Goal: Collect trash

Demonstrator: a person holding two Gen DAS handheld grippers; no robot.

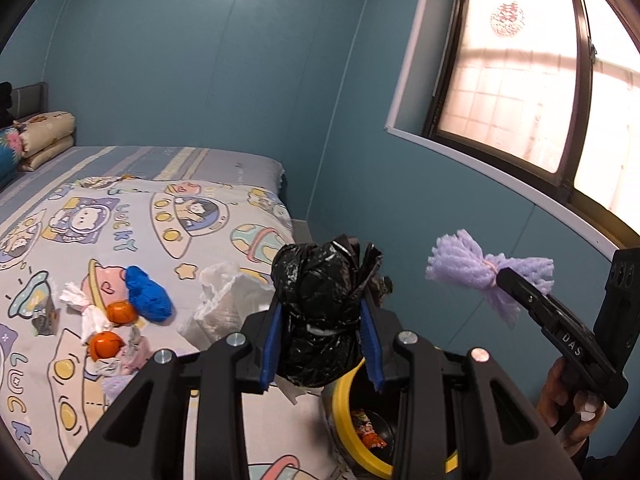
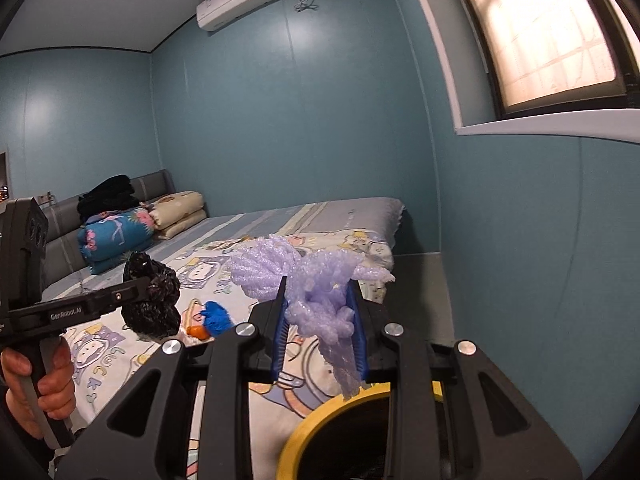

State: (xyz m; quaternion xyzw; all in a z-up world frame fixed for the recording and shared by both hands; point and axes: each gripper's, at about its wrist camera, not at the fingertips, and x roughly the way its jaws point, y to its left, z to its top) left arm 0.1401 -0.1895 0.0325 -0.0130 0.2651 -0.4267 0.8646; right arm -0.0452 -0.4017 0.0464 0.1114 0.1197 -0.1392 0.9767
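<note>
black bag (image 1: 320, 312): thin plastic film, crinkled, glossy
purple bundle (image 2: 316, 288): soft foam net, rough, a little sparkling
left gripper (image 1: 322, 336): matt black plastic; blue ribbed pads; shiny round metal screws
bin rim (image 2: 336, 412): smooth yellow plastic
bed cover (image 1: 132, 216): matt printed cloth
white sheet (image 1: 224, 304): crumpled paper, textured
blue wad (image 1: 148, 294): matt, wrinkled; material unclear
wall (image 1: 200, 60): smooth, faint sheen
</note>
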